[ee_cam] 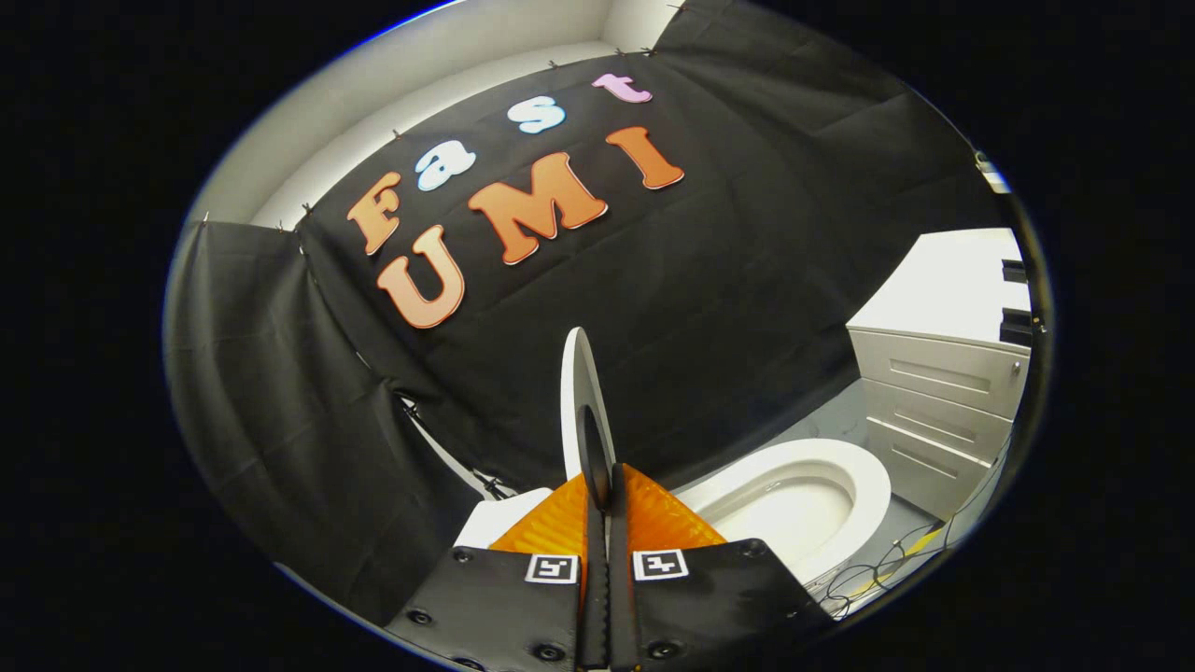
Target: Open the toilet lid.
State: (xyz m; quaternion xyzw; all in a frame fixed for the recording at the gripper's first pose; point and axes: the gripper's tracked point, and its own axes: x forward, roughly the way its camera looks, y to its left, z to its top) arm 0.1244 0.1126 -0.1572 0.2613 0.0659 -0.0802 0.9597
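**Lid is up, fingers holding its edge**

The gripper (605, 490) has its two fingers pressed close together, and the thin edge of the toilet lid (581, 392) is pinched between them. The lid goes straight up from the fingertips toward 12 o'clock. It stands on its edge, nearly upright, so it looks like a skinny white slice with a round top. It looks hard and smooth, like shiny plastic.

From the fingers toward 3 o'clock sits the toilet seat (864, 476), a wide white ring with a rounded front. Inside the ring is the bowl (784, 509), white and glossy. Nothing covers it, so the job looks almost finished. What seems left is to lean the lid back until it rests by itself, then let go. If the fingers let go too soon, the lid could fall shut again.

Farther out at 3 o'clock is a pale cabinet (938, 392) with flat drawer fronts and long grooves. Some thin cables (896, 555) lie on the grey floor (831, 415) at 4 o'clock. Behind it all hangs the soft, wrinkly black cloth wall (747, 280)
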